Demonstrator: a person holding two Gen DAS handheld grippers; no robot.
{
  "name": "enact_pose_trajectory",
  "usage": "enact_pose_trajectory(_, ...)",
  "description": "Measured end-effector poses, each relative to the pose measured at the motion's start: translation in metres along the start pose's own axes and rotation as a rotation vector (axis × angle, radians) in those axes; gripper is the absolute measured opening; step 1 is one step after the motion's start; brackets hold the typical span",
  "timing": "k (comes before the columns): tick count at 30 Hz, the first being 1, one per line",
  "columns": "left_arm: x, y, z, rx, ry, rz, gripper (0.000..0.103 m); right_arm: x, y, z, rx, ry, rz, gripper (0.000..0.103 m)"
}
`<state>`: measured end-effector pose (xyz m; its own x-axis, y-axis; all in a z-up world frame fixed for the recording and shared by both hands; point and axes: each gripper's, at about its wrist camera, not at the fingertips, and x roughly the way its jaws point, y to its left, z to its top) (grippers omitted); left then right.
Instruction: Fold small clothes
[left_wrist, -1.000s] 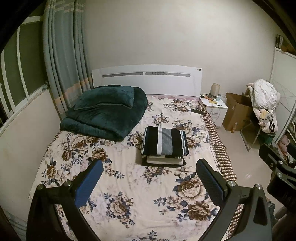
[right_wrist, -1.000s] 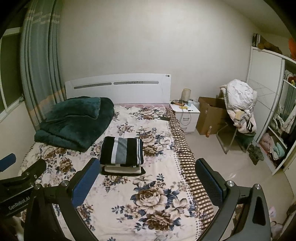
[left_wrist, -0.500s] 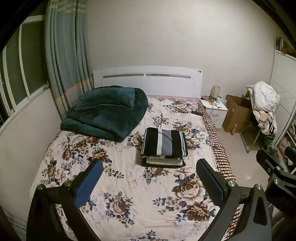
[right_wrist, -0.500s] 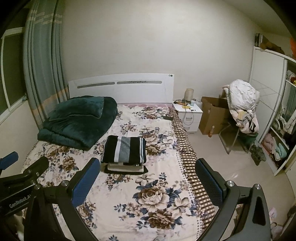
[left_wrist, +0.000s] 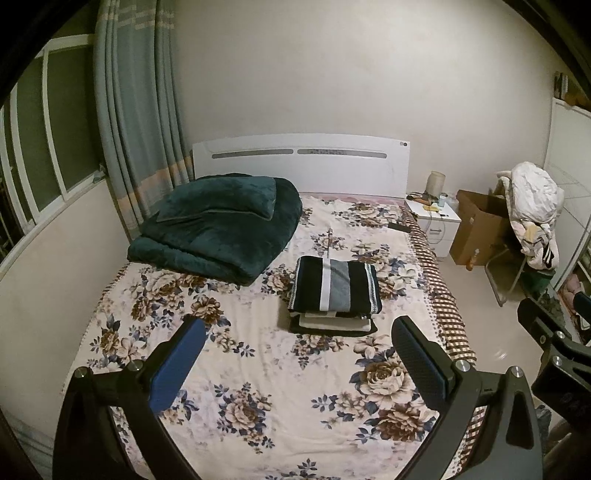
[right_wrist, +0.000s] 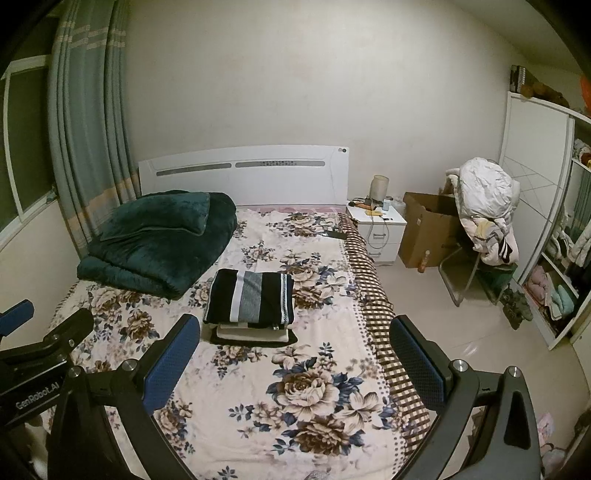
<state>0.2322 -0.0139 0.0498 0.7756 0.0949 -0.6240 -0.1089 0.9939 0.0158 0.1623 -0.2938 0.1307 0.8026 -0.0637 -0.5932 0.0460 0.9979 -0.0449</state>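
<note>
At the far left a grey-blue curtain (left_wrist: 136, 122) hangs beside the window, and below it a folded dark green blanket (left_wrist: 218, 229) lies on the head end of the bed (left_wrist: 258, 369), on its window side, with a matching pillow resting on top. The bed's floral sheet is otherwise bare except for the stack of folded clothes (left_wrist: 334, 295) near its middle: a black, white and grey striped garment (right_wrist: 251, 297) lies on top, with a pale folded piece and a black one under it, edges roughly squared. Further right a white nightstand (right_wrist: 376, 229) carries a lamp and small items too small to name. Beside it stands an open cardboard box (right_wrist: 428, 229); what it holds cannot be seen from here. A chair (right_wrist: 476, 258) draped with a white quilted coat stands next to that, and at the far right an open wardrobe (right_wrist: 554, 258) has shelves holding folded and bundled textiles in pink, teal and dark tones. The left gripper (left_wrist: 295, 362) hovers above the foot end of the bed with its blue-padded fingers spread wide, nothing between them and touching nothing. The right gripper (right_wrist: 295, 354) is likewise spread wide and empty, held over the bed's right edge, well short of the stack.
</note>
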Motion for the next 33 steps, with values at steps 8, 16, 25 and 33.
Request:
enact_pose_trajectory(8, -0.0014, 0.0013, 0.0007, 0.001, 0.0, 0.005, 0.103, -0.0006, 0.0004, -0.0016, 0.005, 0.002, -0.004, 0.103)
enact_pose_trajectory(16, -0.0022, 0.001, -0.0006, -0.001, -0.003, 0.004, 0.103, -0.0026, 0.0017, -0.0033, 0.005, 0.0, -0.007, 0.103)
enact_pose_trajectory(25, -0.002, 0.0011, -0.0012, 0.003, -0.005, 0.004, 0.103, -0.0029, 0.0018, -0.0038, 0.006, 0.0, -0.006, 0.103)
enact_pose_trajectory(33, -0.0025, 0.0012, -0.002, 0.003, -0.003, 0.003, 0.103, -0.0034, 0.0022, -0.0048, 0.005, -0.001, -0.006, 0.103)
